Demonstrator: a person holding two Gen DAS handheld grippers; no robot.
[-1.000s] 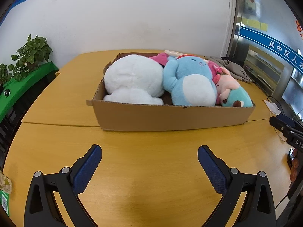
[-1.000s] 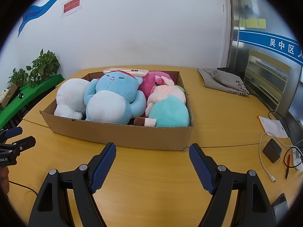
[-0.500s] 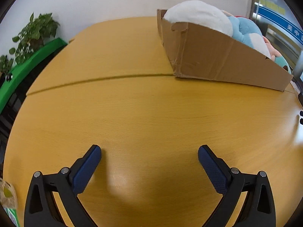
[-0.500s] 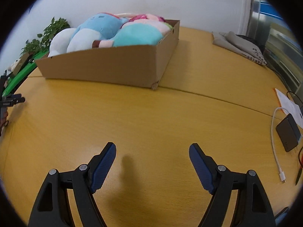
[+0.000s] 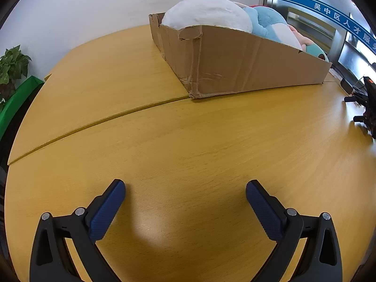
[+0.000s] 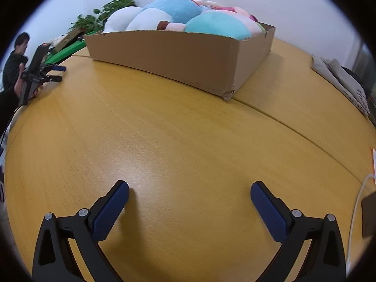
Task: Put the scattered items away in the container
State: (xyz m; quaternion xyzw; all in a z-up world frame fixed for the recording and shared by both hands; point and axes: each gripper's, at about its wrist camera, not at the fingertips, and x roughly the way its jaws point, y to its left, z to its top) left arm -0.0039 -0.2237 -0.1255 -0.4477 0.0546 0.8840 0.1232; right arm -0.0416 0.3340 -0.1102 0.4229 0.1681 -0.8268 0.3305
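As far as both wrist views reach: no loose toy lies on the table (image 5: pixel 188 129); what lies outside them cannot be told.
Container: the cardboard box (image 5: pixel 246 65) stands on the far half of the table, its near corners just past the seam (image 5: pixel 94 122) between the two tabletops.
Contents: a white plush (image 5: pixel 206 11), a blue plush (image 6: pixel 174 7), a teal plush (image 6: pixel 216 24) and pink ones behind it are packed in side by side, bulging above the rim.
Progress: judged from this, the tidying looks finished or nearly so; nothing is seen waiting to be picked up.
Left gripper (image 5: pixel 185 185): jaws wide apart, nothing between them, low over bare wood at the near left.
Right gripper (image 6: pixel 189 185): its jaws have just been opening and stand wide, with only bare tabletop between them, at the near right.
Open room: the whole near half of the table, from the grippers to the box front, is free wood.
Box edges: the near left corner is crumpled and its rim flap is torn and curled; a jaw coming in low there could snag.
Right side: a white cable (image 6: pixel 354 211) and a dark device (image 6: pixel 369 213) lie near the right edge, and a grey cloth bag (image 6: pixel 338 75) lies far right, well apart from the box.
Left side: the table curves away to its edge; a green ledge with a potted plant (image 5: pixel 11 63) stands beyond it.
Room in the box: little; another toy would likely have to rest on top.
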